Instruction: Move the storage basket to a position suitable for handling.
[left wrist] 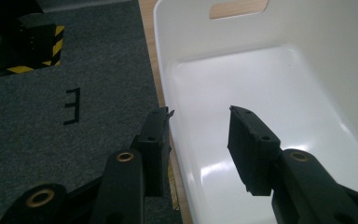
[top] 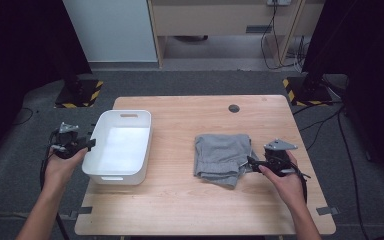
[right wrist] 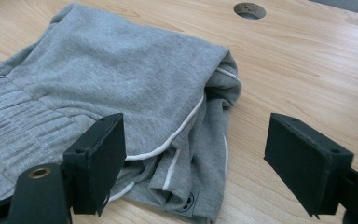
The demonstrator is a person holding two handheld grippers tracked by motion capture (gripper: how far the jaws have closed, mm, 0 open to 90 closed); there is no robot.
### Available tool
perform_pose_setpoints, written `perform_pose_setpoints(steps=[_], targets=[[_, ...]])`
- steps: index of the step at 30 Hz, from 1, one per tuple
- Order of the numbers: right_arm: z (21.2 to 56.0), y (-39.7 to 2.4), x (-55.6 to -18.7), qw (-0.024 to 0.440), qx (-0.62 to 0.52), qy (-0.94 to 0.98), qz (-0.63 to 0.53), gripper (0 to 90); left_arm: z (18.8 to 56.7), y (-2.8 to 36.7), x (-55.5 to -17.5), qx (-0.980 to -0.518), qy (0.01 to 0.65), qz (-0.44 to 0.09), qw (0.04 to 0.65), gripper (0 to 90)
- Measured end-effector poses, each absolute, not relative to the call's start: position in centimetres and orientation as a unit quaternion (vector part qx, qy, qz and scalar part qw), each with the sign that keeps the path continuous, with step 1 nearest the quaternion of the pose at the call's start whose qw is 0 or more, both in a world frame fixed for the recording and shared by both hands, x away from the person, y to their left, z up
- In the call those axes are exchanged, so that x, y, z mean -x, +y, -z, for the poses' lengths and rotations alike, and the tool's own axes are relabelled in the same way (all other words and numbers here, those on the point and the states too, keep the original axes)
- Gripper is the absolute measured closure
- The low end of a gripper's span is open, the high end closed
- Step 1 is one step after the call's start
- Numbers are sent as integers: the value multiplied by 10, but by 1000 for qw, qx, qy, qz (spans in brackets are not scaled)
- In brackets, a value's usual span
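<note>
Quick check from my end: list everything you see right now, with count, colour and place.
Table: one, light wood, centre; round hole near its far edge.
Bin: one, white, empty, left part of table.
Folded garment: one, grey with white piping, right part of table.
Floor stands: two, black with yellow stripes, beyond the table's far corners.
Cables: several, black, floor at far right.
Left gripper: black, jaws apart astride the bin's left wall, not touching.
Right gripper: black, open, at the garment's right edge.
</note>
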State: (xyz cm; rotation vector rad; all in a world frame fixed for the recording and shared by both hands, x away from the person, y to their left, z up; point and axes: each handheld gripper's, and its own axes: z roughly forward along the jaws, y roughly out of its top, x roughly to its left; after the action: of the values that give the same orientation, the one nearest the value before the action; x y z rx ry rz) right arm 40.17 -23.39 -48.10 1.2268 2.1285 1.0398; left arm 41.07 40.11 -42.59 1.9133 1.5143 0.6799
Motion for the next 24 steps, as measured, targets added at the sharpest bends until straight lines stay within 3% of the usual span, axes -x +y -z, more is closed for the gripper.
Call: perform_pose_setpoints(steps=[11,19,24], targets=[[482,-233,-402,232,-444,779,-378,203,444,409,-413,-723,585,-243,276,639],[483,-232,-402,229,-442,783,-373,202,450,411,-413,-721,587,-229,287,771],[484,-233,-402,229,-440,784,-374,199,451,410,-413,-722,586,-230,286,808]])
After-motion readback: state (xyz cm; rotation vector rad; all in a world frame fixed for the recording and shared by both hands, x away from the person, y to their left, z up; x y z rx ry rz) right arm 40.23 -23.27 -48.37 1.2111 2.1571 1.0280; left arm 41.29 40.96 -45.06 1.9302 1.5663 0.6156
